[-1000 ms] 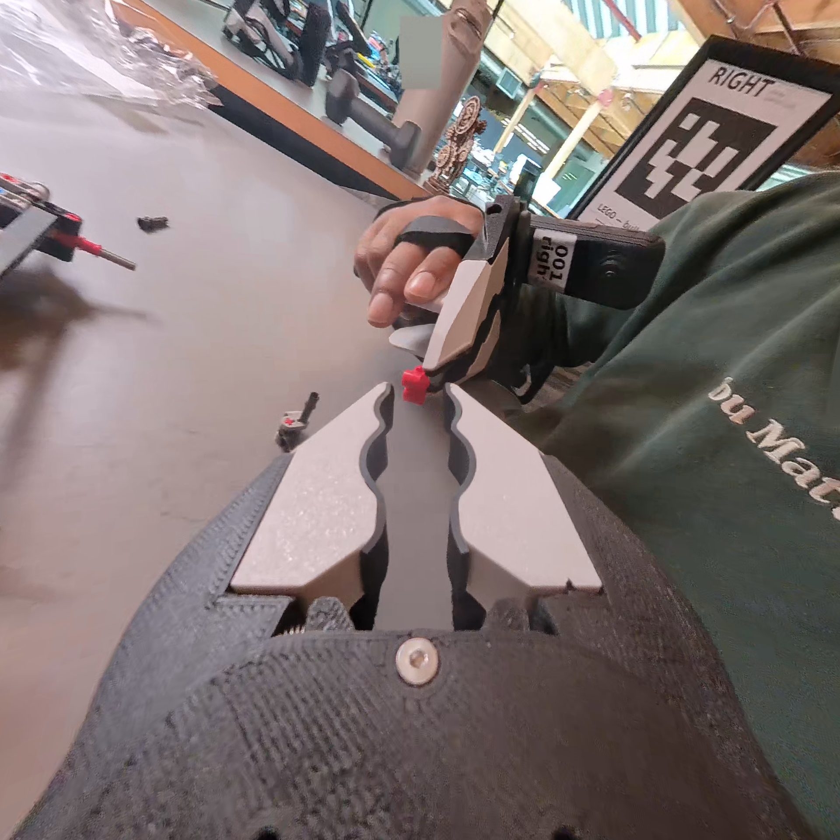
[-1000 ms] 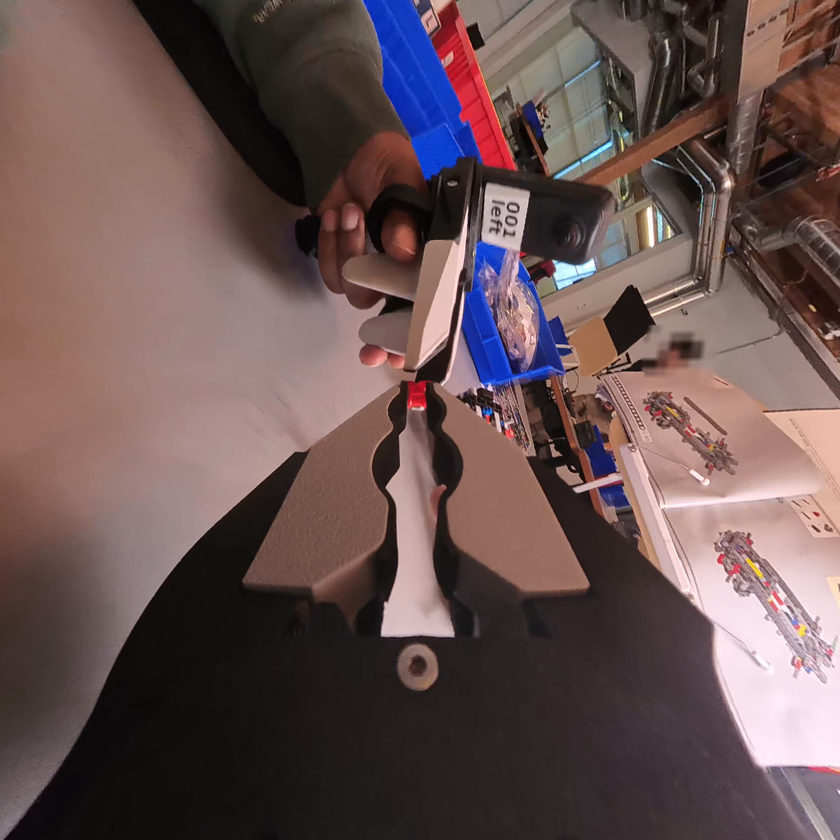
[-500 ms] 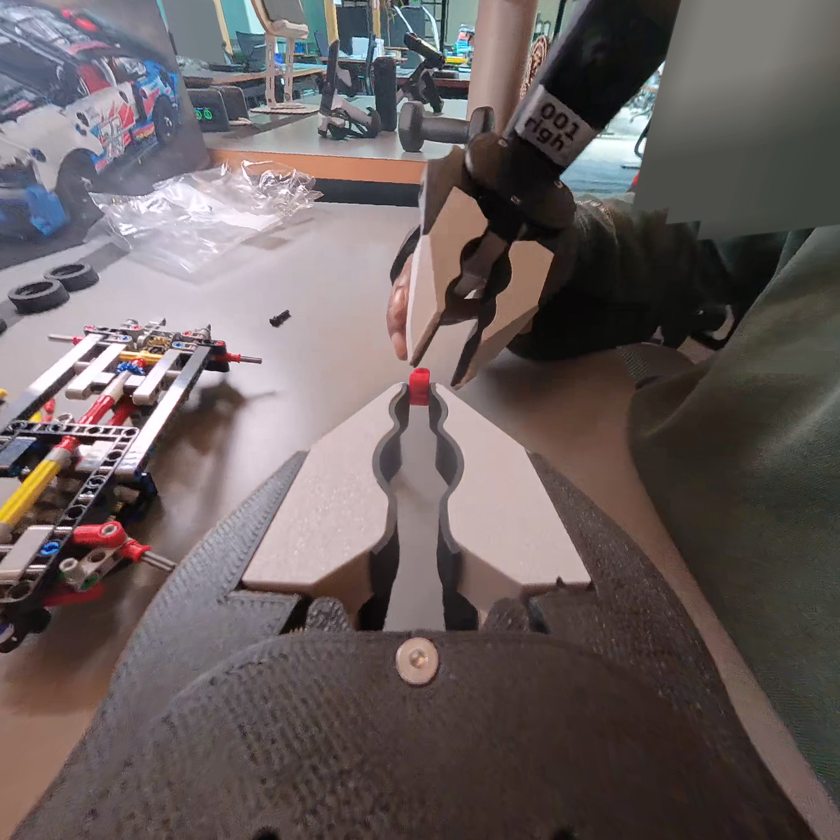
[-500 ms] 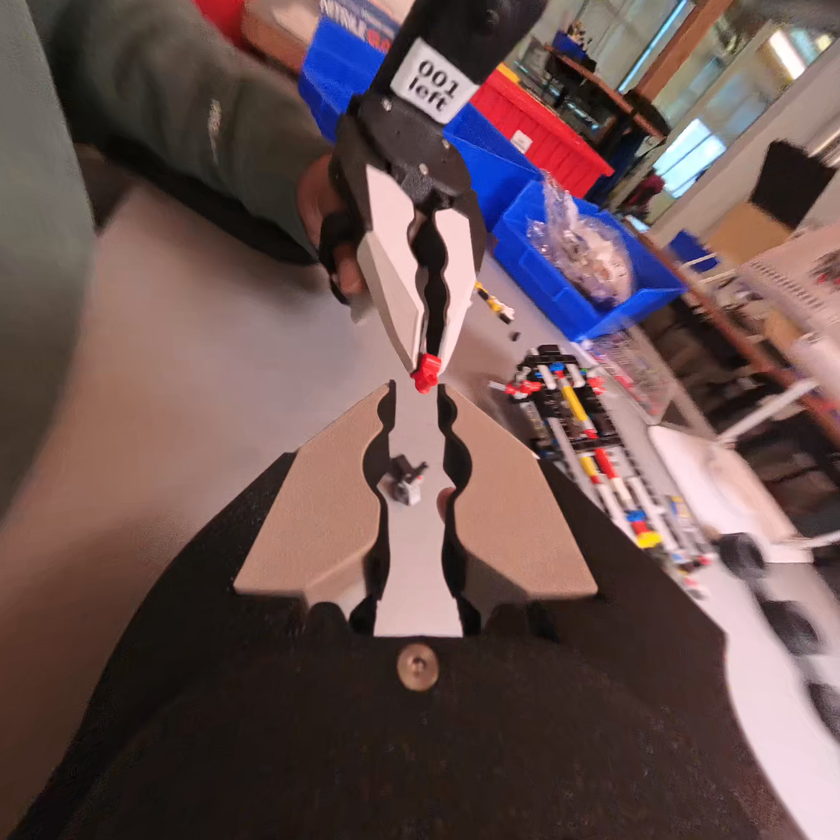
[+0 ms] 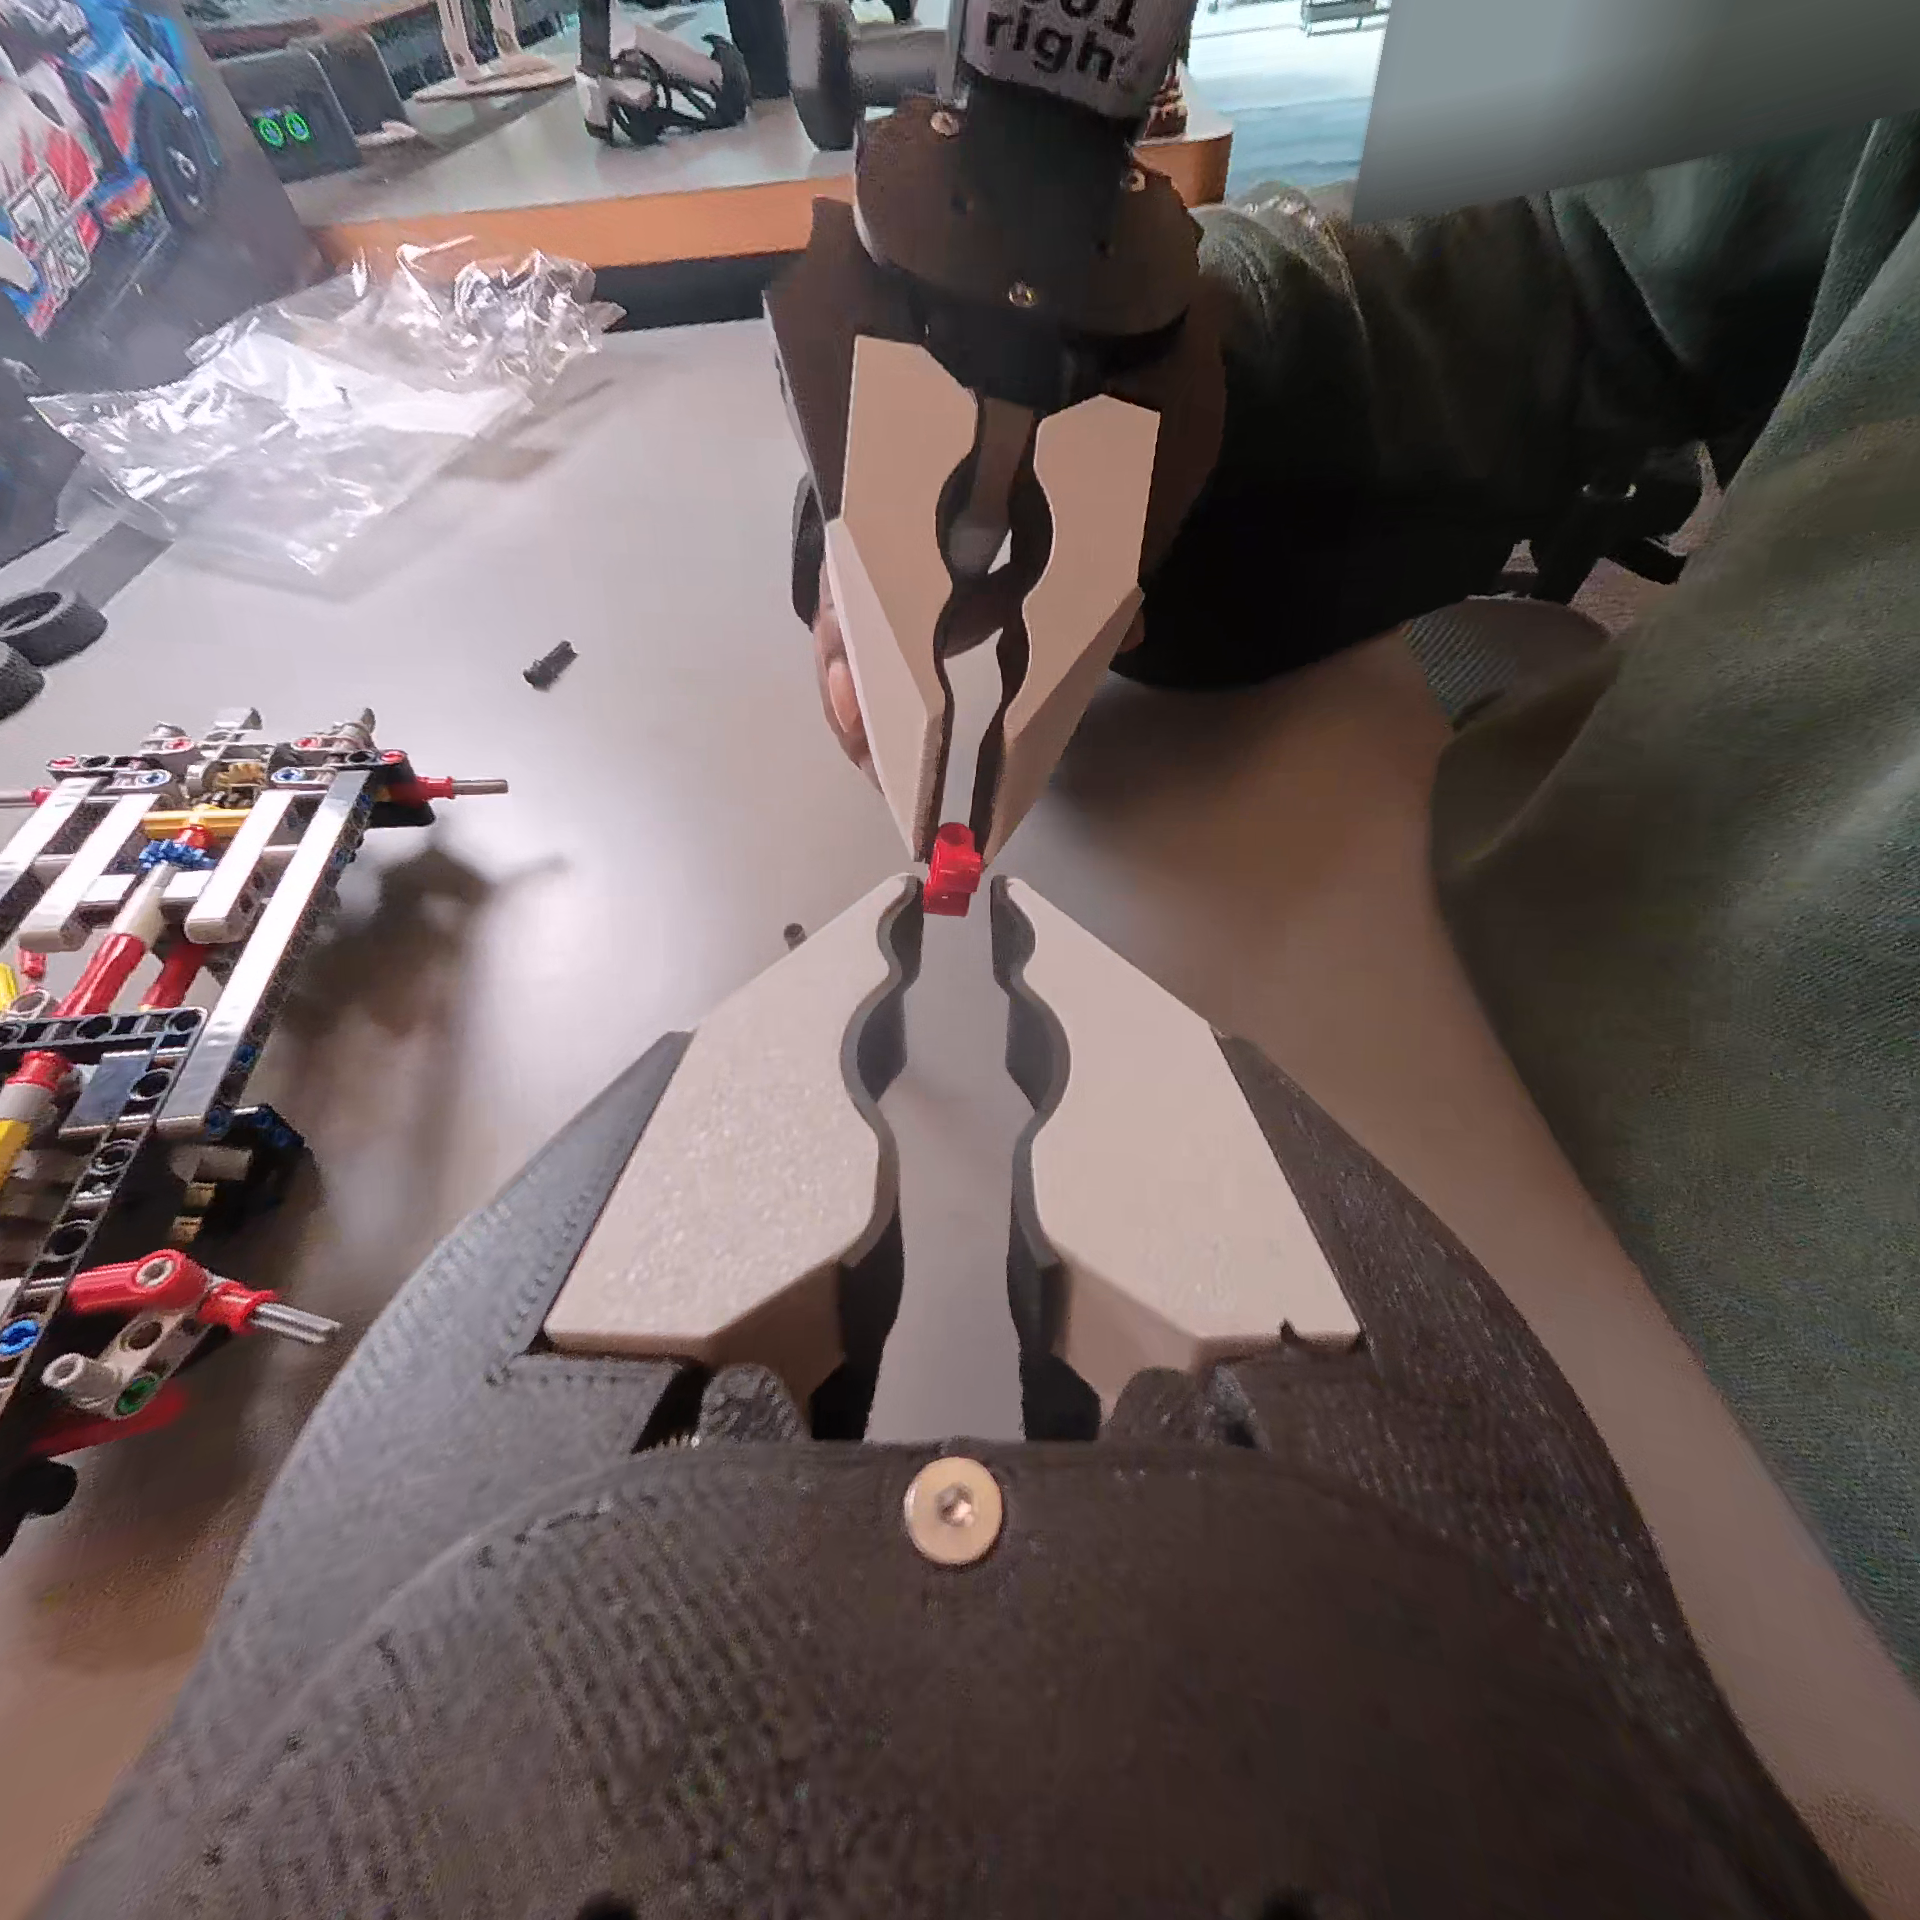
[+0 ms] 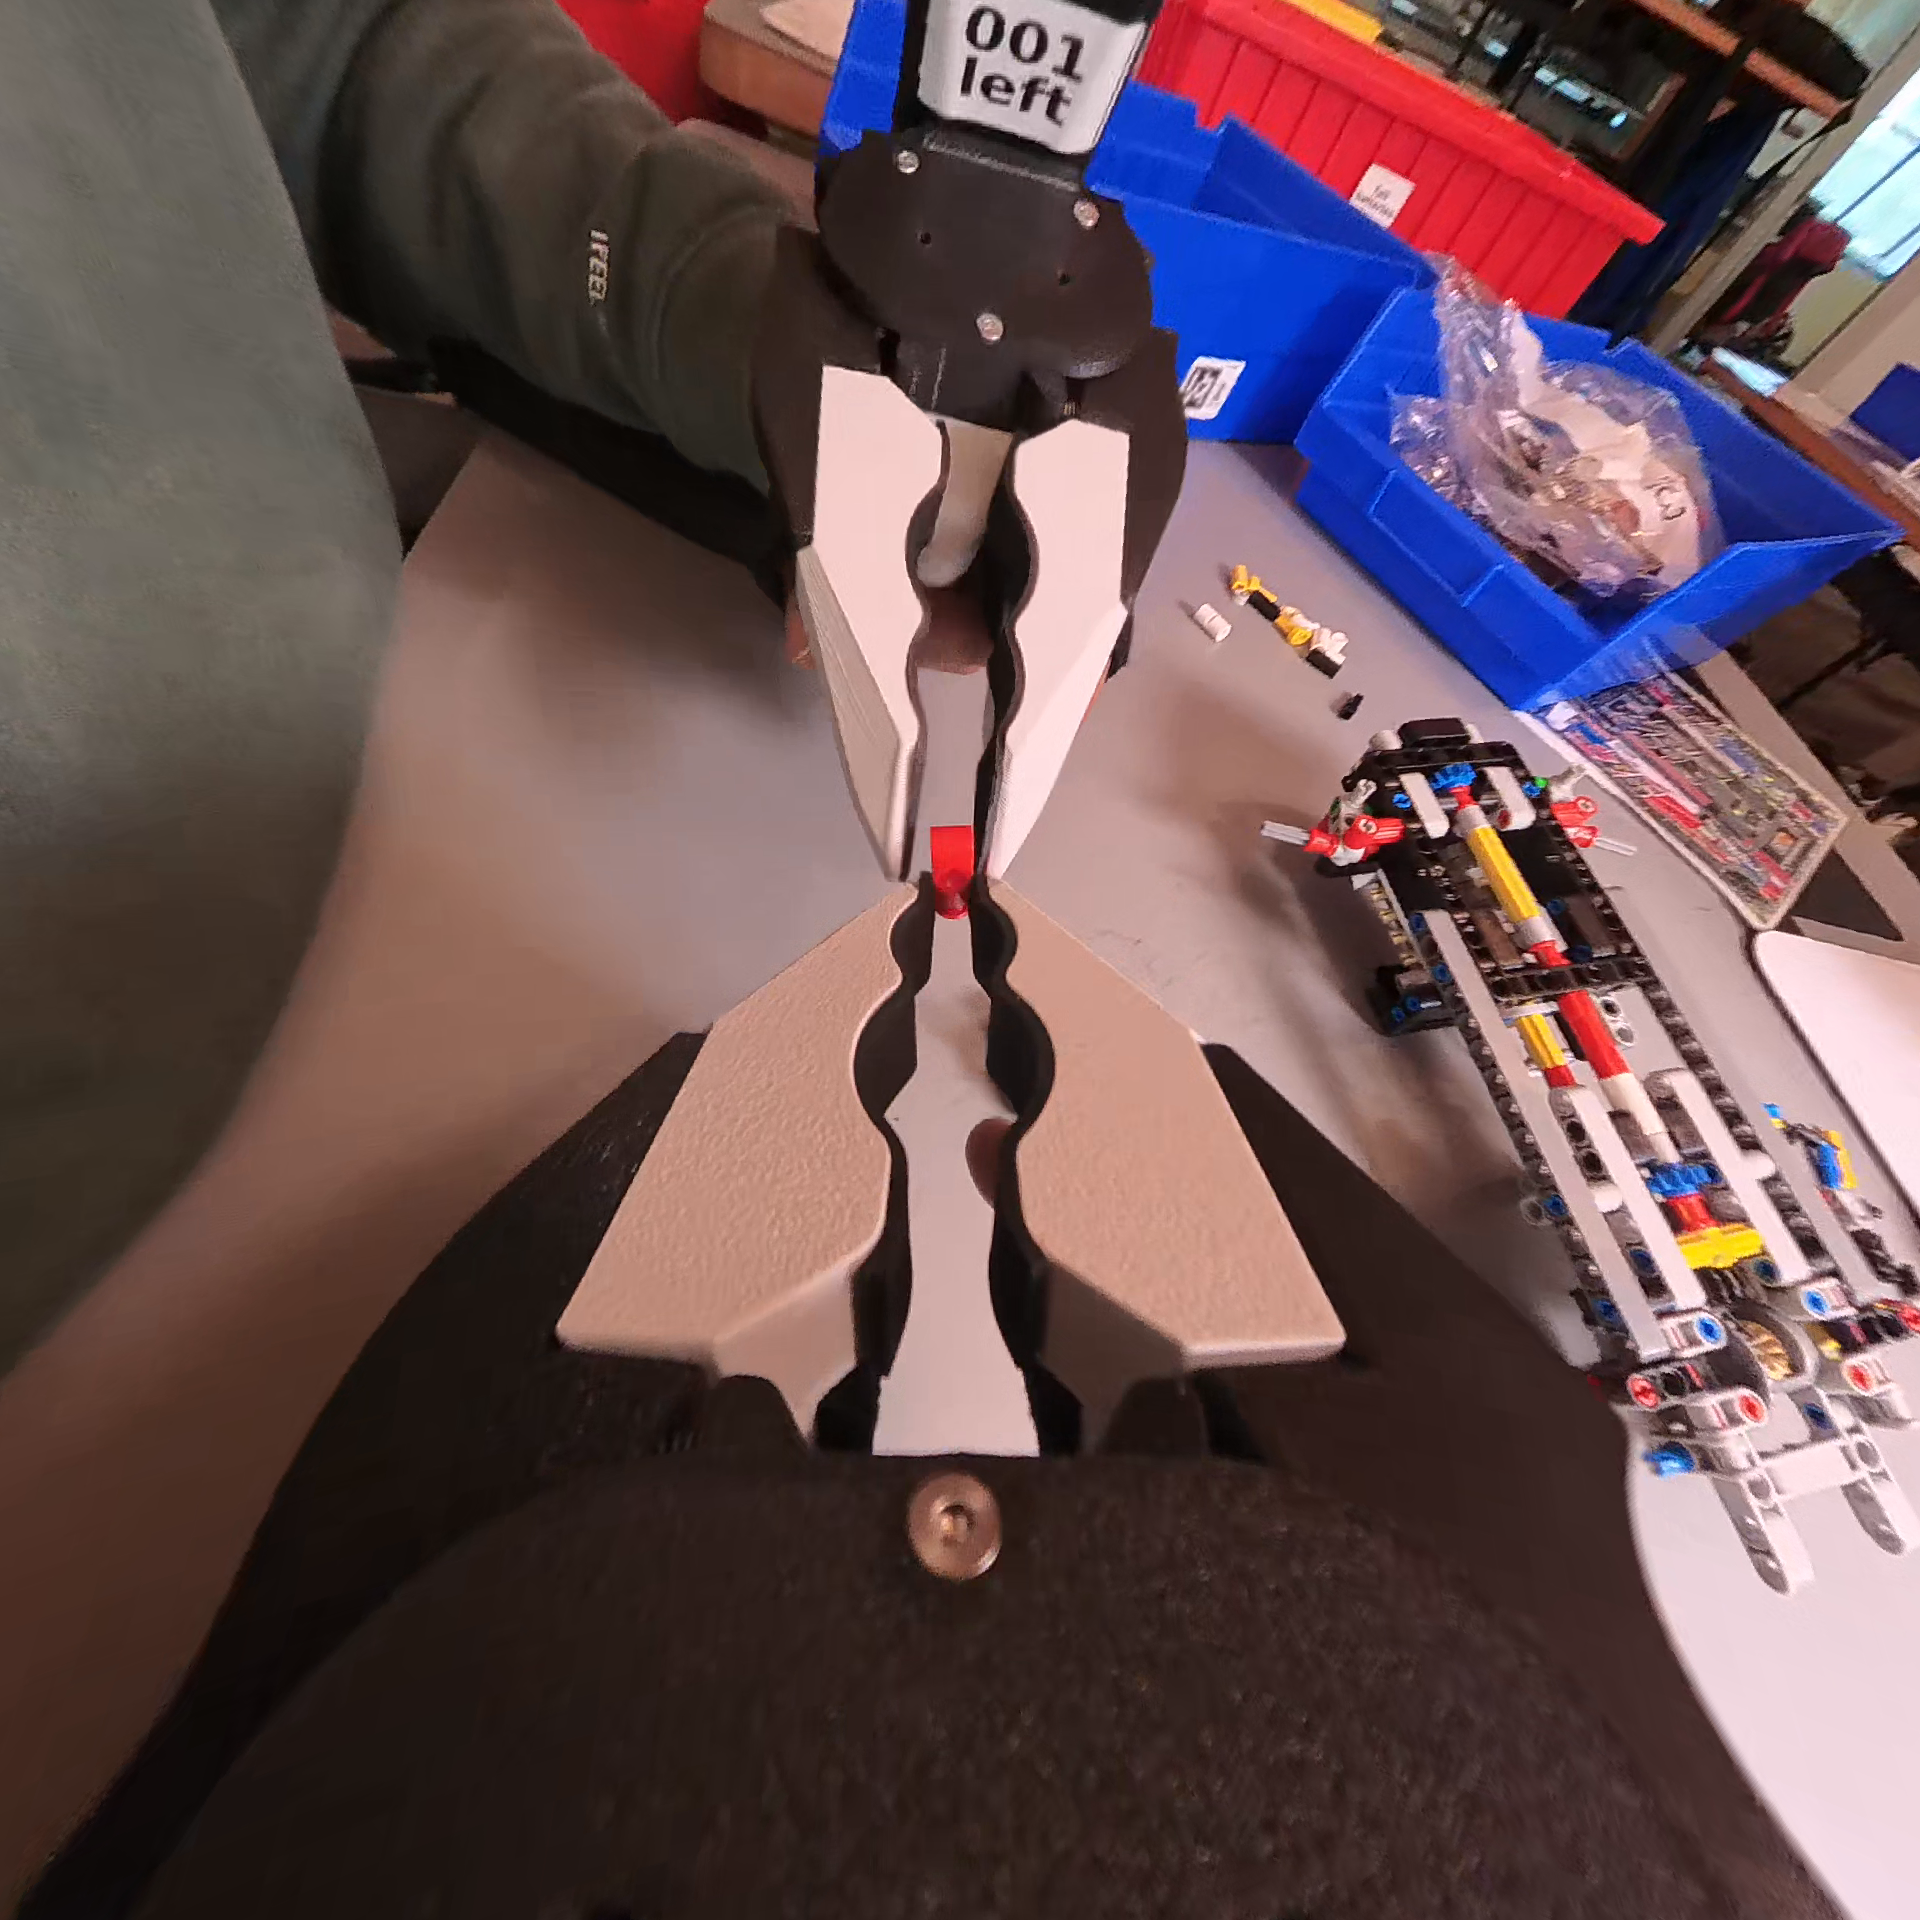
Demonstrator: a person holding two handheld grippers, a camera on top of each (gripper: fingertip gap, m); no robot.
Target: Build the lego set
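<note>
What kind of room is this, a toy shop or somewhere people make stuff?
Probably a workshop or maker space, not a shop. Blue storage bins sit on a grey worktable beside a half-built toy car frame, and more workbenches with gear stand behind. Two grippers pass a small red piece.

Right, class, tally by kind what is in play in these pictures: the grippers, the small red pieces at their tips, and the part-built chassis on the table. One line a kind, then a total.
grippers: 2 (left gripper, right gripper)
small red piece: 1
part-built chassis: 1
Total: 4
</note>
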